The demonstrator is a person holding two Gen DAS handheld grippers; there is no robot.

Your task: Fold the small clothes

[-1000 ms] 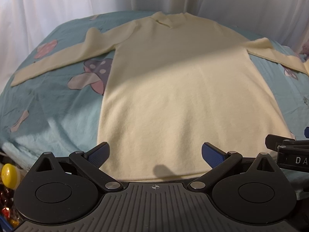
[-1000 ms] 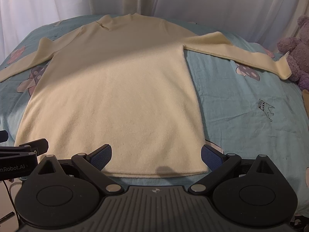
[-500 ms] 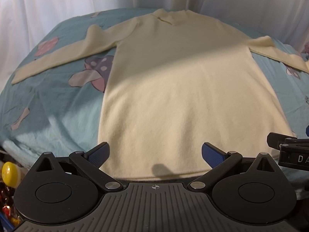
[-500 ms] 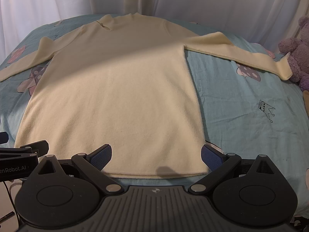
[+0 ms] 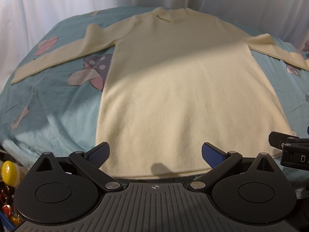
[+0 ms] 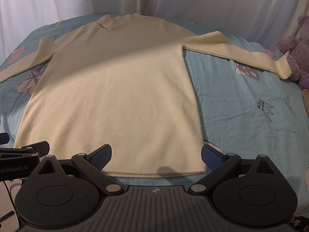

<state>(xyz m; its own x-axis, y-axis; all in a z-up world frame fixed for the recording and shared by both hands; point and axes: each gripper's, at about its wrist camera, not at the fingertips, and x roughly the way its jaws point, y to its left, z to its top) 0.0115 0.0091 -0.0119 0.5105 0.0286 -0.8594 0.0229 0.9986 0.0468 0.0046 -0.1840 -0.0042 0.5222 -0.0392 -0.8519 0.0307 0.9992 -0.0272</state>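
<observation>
A cream long-sleeved sweater lies flat and face up on the bed, collar far, hem near, both sleeves spread out to the sides; it also shows in the right wrist view. My left gripper is open and empty, just above the hem's left half. My right gripper is open and empty, just above the hem's right half, its right finger near the hem's right corner. Each gripper shows at the edge of the other's view.
The bed has a teal sheet with mushroom prints. A purple plush toy sits at the right by the right sleeve's cuff. White curtains hang behind. Yellow and mixed clutter lies off the bed's left edge.
Both grippers have crept slightly towards the sweater, and the left view has drifted a little. Jaws stay open and the sweater has not moved.
</observation>
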